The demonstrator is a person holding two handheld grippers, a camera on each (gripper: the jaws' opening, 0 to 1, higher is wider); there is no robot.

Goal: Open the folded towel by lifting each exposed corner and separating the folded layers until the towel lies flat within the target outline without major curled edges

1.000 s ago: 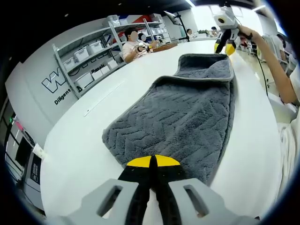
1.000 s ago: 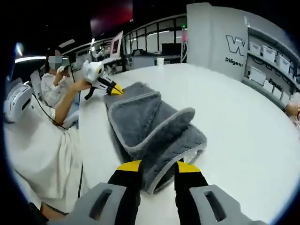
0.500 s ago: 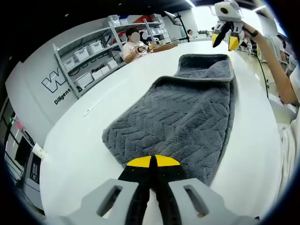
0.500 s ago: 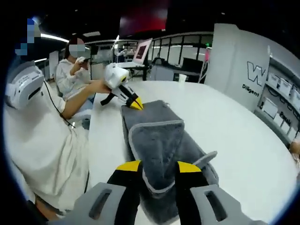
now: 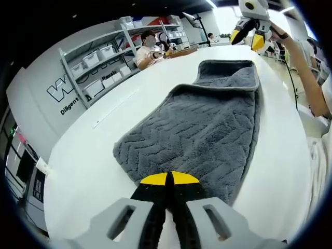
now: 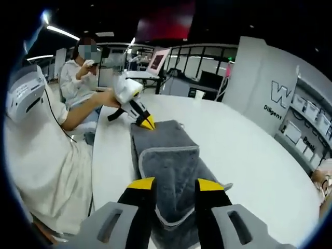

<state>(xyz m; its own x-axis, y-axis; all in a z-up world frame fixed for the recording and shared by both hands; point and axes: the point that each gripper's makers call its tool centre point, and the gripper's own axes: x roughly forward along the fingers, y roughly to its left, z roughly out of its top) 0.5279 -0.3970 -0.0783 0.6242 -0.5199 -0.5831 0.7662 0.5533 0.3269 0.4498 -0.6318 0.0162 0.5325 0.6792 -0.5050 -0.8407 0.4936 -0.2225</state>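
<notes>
A grey towel [image 5: 207, 124] with a zigzag pile lies lengthwise on the white table [image 5: 98, 155]. Its far end is a folded layer with a raised hem [image 5: 228, 72]. My left gripper [image 5: 169, 179] is shut on the towel's near edge. In the right gripper view, the left gripper [image 6: 149, 124] pinches the far corner of the towel [image 6: 166, 155]. My right gripper [image 6: 174, 184] hangs open above the folded end with nothing between its fingers. From the left gripper view, the right gripper [image 5: 245, 40] is raised over the far end, clear of the cloth.
Shelves with white bins [image 5: 98, 62] line the wall to the left. A person [image 5: 148, 49] sits at the table's far side. The holder's sleeve [image 5: 316, 83] runs along the right edge. A cup [image 6: 199, 94] stands on the table [image 6: 244, 145] beyond the towel.
My right gripper has risen from the towel's folded end, jaws open throughout, and now hangs above it. The left gripper and the towel's near end have not moved.
</notes>
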